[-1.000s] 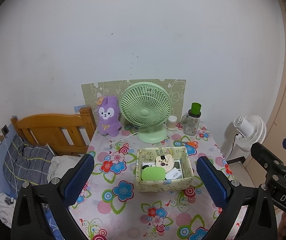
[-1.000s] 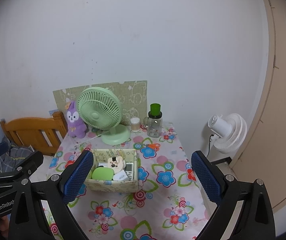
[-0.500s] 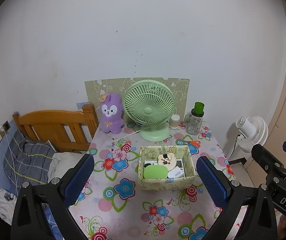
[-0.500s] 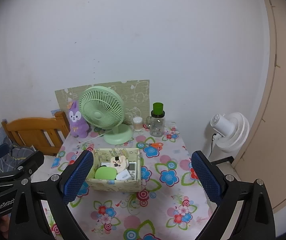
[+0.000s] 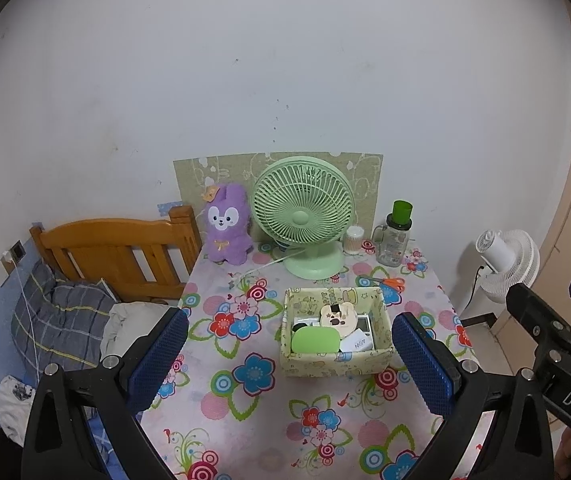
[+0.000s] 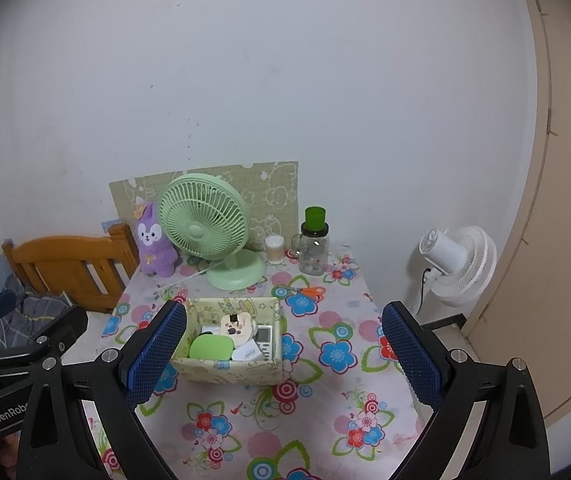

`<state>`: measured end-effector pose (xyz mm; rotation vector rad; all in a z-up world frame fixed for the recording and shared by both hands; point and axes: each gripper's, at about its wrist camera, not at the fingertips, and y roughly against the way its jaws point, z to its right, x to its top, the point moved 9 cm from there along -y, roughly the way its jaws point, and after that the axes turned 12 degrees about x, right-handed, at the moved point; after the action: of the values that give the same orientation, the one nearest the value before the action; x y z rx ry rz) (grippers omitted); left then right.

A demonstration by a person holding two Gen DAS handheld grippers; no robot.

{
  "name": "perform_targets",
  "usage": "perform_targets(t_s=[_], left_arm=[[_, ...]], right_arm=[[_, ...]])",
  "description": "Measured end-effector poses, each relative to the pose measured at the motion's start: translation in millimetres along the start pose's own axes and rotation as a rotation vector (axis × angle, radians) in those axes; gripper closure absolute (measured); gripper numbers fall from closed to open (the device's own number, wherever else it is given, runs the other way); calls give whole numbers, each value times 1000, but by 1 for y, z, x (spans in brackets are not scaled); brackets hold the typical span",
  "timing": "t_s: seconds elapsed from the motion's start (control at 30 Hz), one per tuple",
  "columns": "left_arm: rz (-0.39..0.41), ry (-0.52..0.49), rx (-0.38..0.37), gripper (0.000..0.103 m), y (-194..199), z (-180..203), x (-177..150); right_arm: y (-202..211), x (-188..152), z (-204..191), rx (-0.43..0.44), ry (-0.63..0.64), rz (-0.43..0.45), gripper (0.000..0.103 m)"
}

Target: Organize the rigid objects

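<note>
Box (image 5: 335, 360) ahead between spread tongs (image 5: 291, 364).

A flowered tablecloth covers the table (image 5: 245, 408). At the back stand a purple plush rabbit (image 5: 227, 230), a green fan (image 5: 303, 216), a small cotton-swab jar (image 5: 354, 240) and a green-capped bottle (image 5: 395, 236). Orange scissors (image 5: 387, 281) lie nearer; a patterned box (image 5: 335, 360) sits mid-table.
</note>
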<state>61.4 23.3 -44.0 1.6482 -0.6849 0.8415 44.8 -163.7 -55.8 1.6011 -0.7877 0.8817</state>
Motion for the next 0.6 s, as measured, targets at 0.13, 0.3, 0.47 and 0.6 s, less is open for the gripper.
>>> perform_targets(t_s=[0.13, 0.3, 0.47, 0.6], left_arm=[[2, 1, 0, 0, 0, 0, 1], [0, 5, -2, 0, 1, 1, 0], [5, 5, -3, 0, 5, 2, -1], [5, 3, -3, 0, 5, 1, -2]], right_arm=[[1, -1, 0, 1, 0, -4, 3], [2, -1, 0, -3, 4, -6, 3], [5, -2, 1, -3, 8, -5, 3], [6, -3, 2, -1, 7, -7, 3]])
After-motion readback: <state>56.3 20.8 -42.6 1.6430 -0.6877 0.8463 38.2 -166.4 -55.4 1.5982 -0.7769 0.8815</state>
